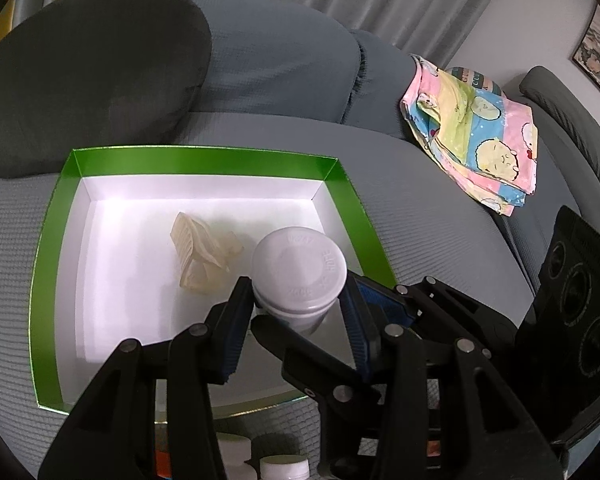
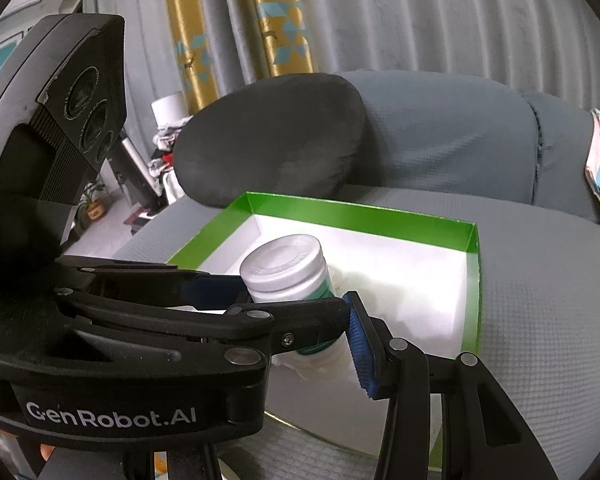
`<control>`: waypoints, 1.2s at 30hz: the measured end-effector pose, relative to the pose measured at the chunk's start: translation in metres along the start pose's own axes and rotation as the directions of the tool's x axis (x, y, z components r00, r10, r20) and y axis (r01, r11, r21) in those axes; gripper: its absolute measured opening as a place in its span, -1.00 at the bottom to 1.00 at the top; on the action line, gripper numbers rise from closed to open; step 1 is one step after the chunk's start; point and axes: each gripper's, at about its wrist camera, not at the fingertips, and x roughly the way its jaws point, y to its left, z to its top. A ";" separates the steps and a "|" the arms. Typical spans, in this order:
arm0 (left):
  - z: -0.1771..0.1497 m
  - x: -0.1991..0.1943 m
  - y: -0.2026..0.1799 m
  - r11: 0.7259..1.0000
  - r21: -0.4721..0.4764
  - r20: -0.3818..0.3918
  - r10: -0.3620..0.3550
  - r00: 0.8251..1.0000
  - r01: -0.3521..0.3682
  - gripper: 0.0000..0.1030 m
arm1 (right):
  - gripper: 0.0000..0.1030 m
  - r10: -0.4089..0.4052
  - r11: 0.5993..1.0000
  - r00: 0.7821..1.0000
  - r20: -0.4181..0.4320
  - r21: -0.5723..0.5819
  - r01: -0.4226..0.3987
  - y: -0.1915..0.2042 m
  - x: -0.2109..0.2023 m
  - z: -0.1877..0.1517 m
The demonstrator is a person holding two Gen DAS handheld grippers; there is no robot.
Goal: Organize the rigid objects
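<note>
The left tool [image 1: 296,300] and right tool [image 2: 300,300] both seem to pinch one white bottle [image 1: 299,276] over the green-rimmed box [image 1: 204,160]; beyond the tips lies crumpled paper [image 1: 204,256].

Fingers [image 1: 236,320] hide the white bottle's [image 1: 300,272] lower body.

We see soft, even daylight in both views, brightest on the white floor of the green box [image 1: 52,272], which glares almost to blank around the bottle [image 1: 300,264]. Beneath that bottle lies only a faint shadow. Behind the box, the dark cushion [image 1: 92,92] loses its detail. Fisheye bending curves the box's walls, and black corners ring each view. Focus stays fairly sharp throughout.
</note>
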 end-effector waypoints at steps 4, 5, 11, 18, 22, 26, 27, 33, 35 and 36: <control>-0.001 0.003 0.004 1.000 -0.010 -0.010 -0.002 1.000 0.002 -0.19 | -0.07 -0.001 1.000 1.000 -0.016 -0.003 0.001 0.000 0.005 -0.001; -0.001 0.004 0.005 1.000 -0.011 -0.011 -0.001 1.000 0.001 -0.19 | -0.07 -0.001 1.000 1.000 -0.019 -0.004 0.001 0.000 0.006 -0.002; 0.000 0.009 0.009 1.000 -0.017 -0.021 0.005 1.000 -0.005 -0.19 | -0.07 0.001 1.000 0.999 -0.034 -0.004 -0.001 0.002 0.013 -0.002; 0.001 0.011 0.009 1.000 -0.018 -0.023 0.006 1.000 -0.007 -0.20 | -0.07 -0.001 1.000 0.999 -0.043 -0.007 0.001 0.002 0.017 0.000; 0.001 0.012 0.010 1.000 -0.017 -0.027 0.007 1.000 -0.007 -0.20 | -0.07 -0.007 1.000 0.999 -0.049 -0.007 0.007 0.002 0.019 0.000; 0.000 0.015 0.011 1.000 -0.023 -0.037 0.011 0.999 -0.011 -0.19 | -0.07 -0.008 1.000 0.998 -0.066 -0.003 0.008 0.001 0.023 0.000; 0.000 0.015 0.012 1.000 -0.025 -0.039 0.010 0.999 -0.011 -0.19 | -0.07 -0.009 1.000 0.998 -0.068 -0.002 0.009 0.001 0.024 -0.001; 0.001 0.017 0.012 1.000 -0.023 -0.038 0.012 0.999 -0.013 -0.19 | -0.07 -0.009 1.000 0.997 -0.071 -0.003 0.009 0.001 0.025 -0.002; 0.001 0.017 0.012 1.000 -0.022 -0.040 0.014 0.999 -0.015 -0.19 | -0.07 -0.010 1.000 0.997 -0.073 -0.004 0.010 0.001 0.026 -0.002; 0.001 0.018 0.012 1.000 -0.024 -0.041 0.014 0.999 -0.015 -0.19 | -0.07 -0.011 1.000 0.997 -0.075 -0.003 0.011 0.001 0.026 -0.002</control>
